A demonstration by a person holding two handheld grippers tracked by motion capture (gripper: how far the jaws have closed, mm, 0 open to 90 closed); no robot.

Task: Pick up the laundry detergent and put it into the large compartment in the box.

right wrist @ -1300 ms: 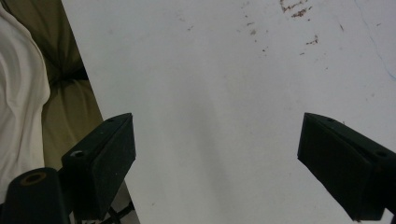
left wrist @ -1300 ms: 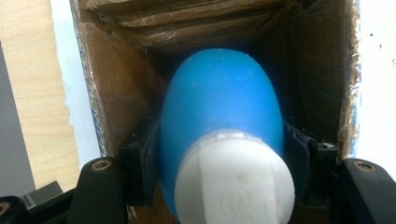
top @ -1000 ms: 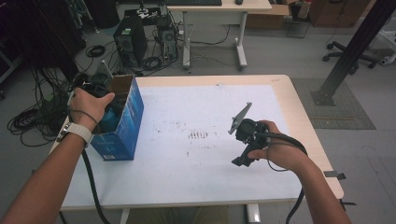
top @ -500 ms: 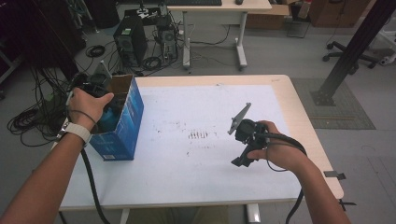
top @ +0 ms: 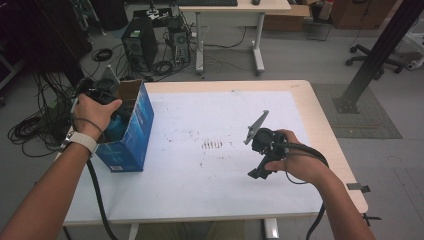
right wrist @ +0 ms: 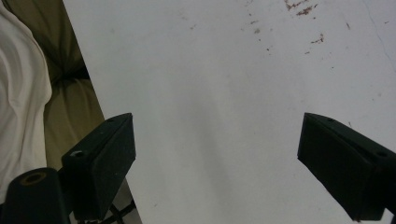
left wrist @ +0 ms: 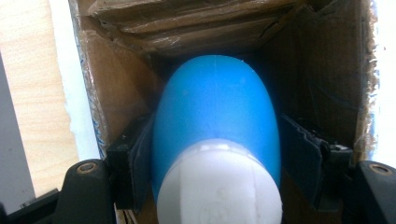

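A blue bottle (left wrist: pixel 215 102) with a white cap (left wrist: pixel 219 186) lies inside an open cardboard box (left wrist: pixel 140 28), blue on the outside (top: pixel 132 137), at the table's left edge. My left gripper (left wrist: pixel 215 140) reaches down into the box and is shut on the bottle, one black jaw pressed to each side of it. In the high view the left hand (top: pixel 95 111) holds that gripper over the box's opening. My right gripper (top: pixel 257 167) hangs over the right half of the white table (top: pixel 200 175), open, with bare tabletop between its fingers (right wrist: pixel 109 154).
Brown stains (top: pixel 212 145) mark the middle of the table. The table's near edge (right wrist: pixel 98 107) lies close to the right gripper, with the person's clothing beyond it. Computer cases and cables (top: pixel 145 45) crowd the floor behind the box; another desk (top: pixel 235 10) stands farther back.
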